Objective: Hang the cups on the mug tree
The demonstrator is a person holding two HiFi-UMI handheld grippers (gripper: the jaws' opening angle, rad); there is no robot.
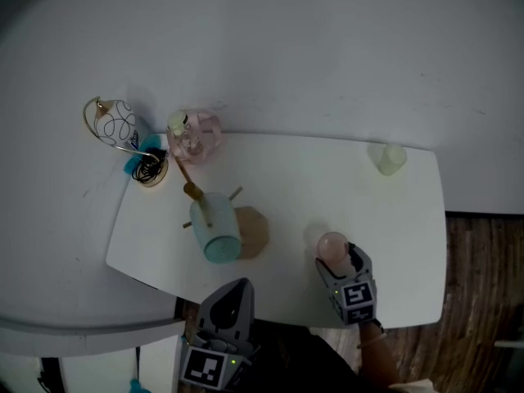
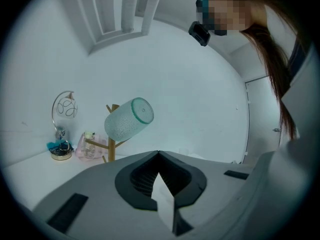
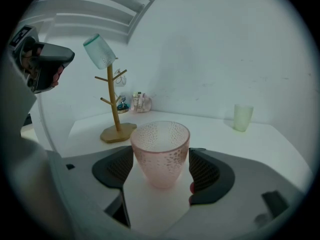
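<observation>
The right gripper (image 1: 337,260) stands with its jaws spread wide on either side of an upright pink cup (image 3: 160,149), while we see the left gripper (image 2: 159,156) pressed shut on nothing. The white table (image 1: 393,244) carries everything, and we place the rest by the wooden mug tree (image 1: 250,228) at its left half. A teal cup (image 1: 217,234) already hangs tilted on the tree's top peg. The pink cup sits on the table to the tree's right, near the front edge. The left gripper hovers in front of the tree, off the table's front edge. A pale green cup (image 1: 390,159) stands well to the tree's right, by the back edge. Behind the tree, at the back left corner, we see a pink glass bottle (image 1: 195,137) and a round ornament on a wire hoop (image 1: 115,123).
</observation>
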